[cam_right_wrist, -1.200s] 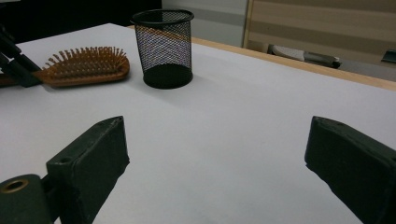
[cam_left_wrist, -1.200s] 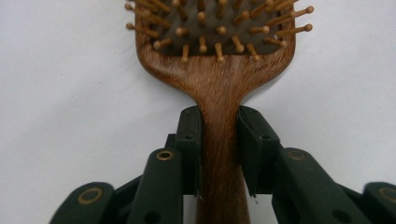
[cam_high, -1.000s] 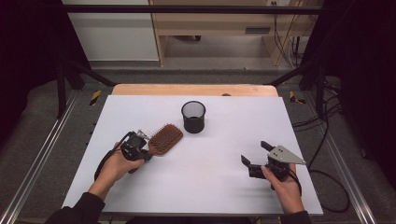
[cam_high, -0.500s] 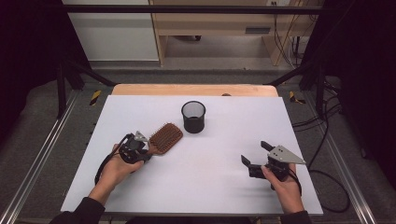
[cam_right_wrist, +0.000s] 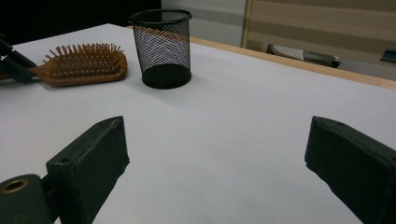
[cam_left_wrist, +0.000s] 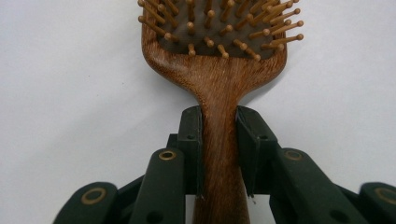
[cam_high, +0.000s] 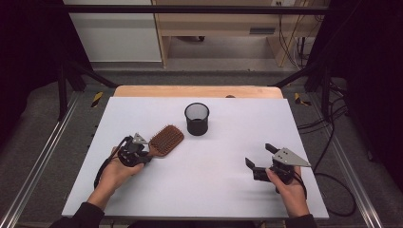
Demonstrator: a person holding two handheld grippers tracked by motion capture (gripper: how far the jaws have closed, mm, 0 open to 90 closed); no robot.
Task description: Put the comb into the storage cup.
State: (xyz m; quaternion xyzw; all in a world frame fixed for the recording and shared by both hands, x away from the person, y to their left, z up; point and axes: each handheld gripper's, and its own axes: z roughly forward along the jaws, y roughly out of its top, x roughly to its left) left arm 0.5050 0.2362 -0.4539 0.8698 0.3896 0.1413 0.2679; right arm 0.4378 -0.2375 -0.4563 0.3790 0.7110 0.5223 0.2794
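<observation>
Hairbrush (cam_left_wrist: 219, 88) handle between left gripper (cam_left_wrist: 219, 140) pads

The high view looks down on the whole tabletop (cam_high: 228, 190); both claw views sit low, close, sharing the hairbrush (cam_left_wrist: 219, 84).

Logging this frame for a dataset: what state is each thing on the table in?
Hairbrush: bristles up, handle clamped.
Left claw: shut on the hairbrush handle.
Right claw: open, holding nothing.
Mesh cup: upright, beside the brush, untouched.
</observation>
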